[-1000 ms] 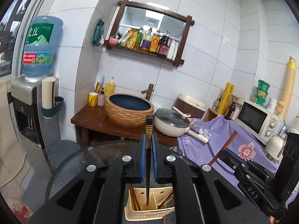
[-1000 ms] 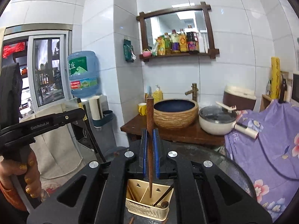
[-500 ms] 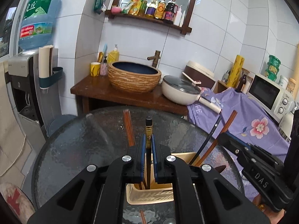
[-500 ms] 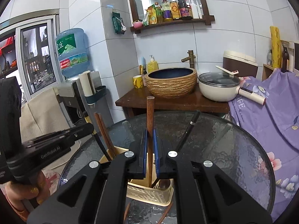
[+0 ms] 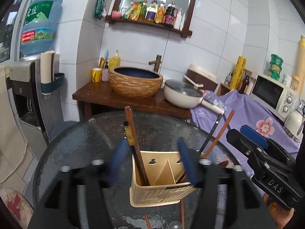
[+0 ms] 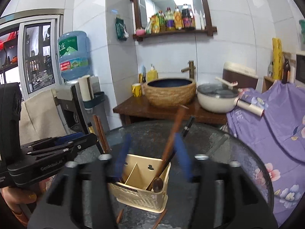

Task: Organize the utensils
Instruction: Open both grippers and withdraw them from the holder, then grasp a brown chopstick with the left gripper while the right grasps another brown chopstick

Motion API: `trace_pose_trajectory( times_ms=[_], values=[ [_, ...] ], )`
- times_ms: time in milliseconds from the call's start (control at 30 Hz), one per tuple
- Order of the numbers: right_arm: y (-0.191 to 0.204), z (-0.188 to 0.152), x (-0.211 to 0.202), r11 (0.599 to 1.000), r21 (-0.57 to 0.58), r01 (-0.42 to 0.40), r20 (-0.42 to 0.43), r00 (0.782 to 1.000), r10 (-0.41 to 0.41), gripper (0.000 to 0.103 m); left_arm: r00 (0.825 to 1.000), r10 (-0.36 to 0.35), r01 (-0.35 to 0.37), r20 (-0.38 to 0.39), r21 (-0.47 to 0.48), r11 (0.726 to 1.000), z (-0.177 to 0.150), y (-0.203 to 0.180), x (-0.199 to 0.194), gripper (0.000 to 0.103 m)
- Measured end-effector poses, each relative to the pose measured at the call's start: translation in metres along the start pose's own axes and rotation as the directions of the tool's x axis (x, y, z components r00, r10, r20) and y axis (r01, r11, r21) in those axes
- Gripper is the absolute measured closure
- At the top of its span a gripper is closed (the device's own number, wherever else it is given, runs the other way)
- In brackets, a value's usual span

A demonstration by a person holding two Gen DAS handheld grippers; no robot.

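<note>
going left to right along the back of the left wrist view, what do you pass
water jug → yellow mug → woven basin → white pan → yellow roll → microwave

White tiled walls (image 5: pixel 219 28) fill the upper frame. A framed mirror shelf (image 5: pixel 152 13) hangs top centre; a window (image 6: pixel 38 55) sits left.

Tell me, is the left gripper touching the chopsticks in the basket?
Apart. The left wrist view shows the left gripper open, with gaps beside the chopsticks in the basket.
</note>
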State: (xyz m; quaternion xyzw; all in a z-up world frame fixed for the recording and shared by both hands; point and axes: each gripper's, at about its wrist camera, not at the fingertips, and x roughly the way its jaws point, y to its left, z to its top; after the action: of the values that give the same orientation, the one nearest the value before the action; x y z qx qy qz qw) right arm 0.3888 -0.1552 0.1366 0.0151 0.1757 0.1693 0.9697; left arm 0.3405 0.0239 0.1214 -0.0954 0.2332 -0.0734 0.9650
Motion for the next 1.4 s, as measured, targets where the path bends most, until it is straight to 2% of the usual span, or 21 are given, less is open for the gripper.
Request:
trace_pose_trajectory(
  times_ms=[33, 100, 167, 233, 300, 367, 467, 500, 600, 767, 900, 1233, 1300, 1400],
  values=[
    [0.003, -0.001, -0.008, 1.000, -0.017, 0.009, 0.027, 1.000, -0.008, 0.043, 1.000, 0.002, -0.002, 0.017, -0.002, 1.000, -0.002, 0.000, -0.006, 0.017],
    [0.007, -0.007, -0.024, 0.999, -0.046, 0.017, 0.051, 0.999, -0.015, 0.040, 0.998, 0.015, -0.015, 0.057, 0.000, 1.000, -0.013, 0.004, -0.025, 0.011],
    [0.008, -0.017, -0.039, 0.999, -0.050, 0.004, 0.062, 0.998, -0.001, 0.031, 0.998, 0.031, -0.031, 0.052, 0.006, 1.000, -0.029, 0.008, -0.035, 0.009],
    [0.009, -0.032, -0.053, 0.999, -0.049, 0.008, 0.062, 0.998, -0.004, 0.029, 0.999, 0.050, -0.050, 0.013, 0.002, 0.999, -0.047, 0.013, -0.037, 0.008],
    [0.008, -0.050, -0.058, 0.999, -0.048, 0.014, 0.021, 1.000, -0.013, 0.029, 0.997, 0.065, -0.065, -0.042, 0.000, 0.998, -0.065, 0.017, -0.033, 0.008],
    [0.008, -0.070, -0.055, 0.999, -0.048, 0.013, -0.056, 0.998, -0.016, 0.029, 0.991, 0.088, -0.089, -0.096, -0.003, 0.996, -0.086, 0.023, -0.027, 0.008],
    [0.010, -0.108, -0.043, 0.997, -0.058, 0.045, -0.175, 0.983, -0.055, 0.029, 0.979, 0.099, -0.102, -0.178, -0.007, 0.995, -0.119, 0.028, -0.019, 0.010],
    [0.009, -0.124, -0.036, 0.998, -0.046, 0.045, -0.236, 0.970, -0.055, 0.030, 0.975, 0.097, -0.102, -0.197, -0.013, 0.995, -0.128, 0.029, -0.018, 0.013],
    [0.005, -0.156, -0.022, 0.999, 0.009, 0.038, -0.342, 0.939, -0.033, 0.033, 0.963, 0.084, -0.093, -0.255, -0.025, 0.995, -0.150, 0.032, -0.013, 0.021],
    [0.014, -0.191, -0.007, 0.999, 0.026, 0.040, -0.452, 0.892, -0.024, 0.042, 0.949, 0.084, -0.102, -0.304, -0.042, 0.994, -0.171, 0.036, -0.010, 0.030],
    [0.021, -0.205, 0.003, 0.998, 0.009, 0.060, -0.483, 0.875, -0.048, 0.046, 0.940, 0.089, -0.108, -0.330, -0.040, 0.993, -0.181, 0.037, -0.006, 0.038],
    [0.031, -0.216, 0.013, 0.997, -0.044, 0.067, -0.519, 0.851, -0.080, 0.049, 0.931, 0.074, -0.091, -0.358, -0.030, 0.995, -0.187, 0.032, 0.001, 0.043],
    [0.033, -0.217, 0.013, 0.994, -0.078, 0.074, -0.529, 0.842, -0.104, 0.054, 0.929, 0.069, -0.081, -0.363, -0.017, 0.997, -0.185, 0.029, 0.006, 0.044],
    [0.028, -0.220, 0.011, 0.994, -0.093, 0.064, -0.539, 0.836, -0.104, 0.056, 0.925, 0.055, -0.064, -0.375, -0.011, 0.998, -0.183, 0.027, 0.012, 0.044]
  ],
)
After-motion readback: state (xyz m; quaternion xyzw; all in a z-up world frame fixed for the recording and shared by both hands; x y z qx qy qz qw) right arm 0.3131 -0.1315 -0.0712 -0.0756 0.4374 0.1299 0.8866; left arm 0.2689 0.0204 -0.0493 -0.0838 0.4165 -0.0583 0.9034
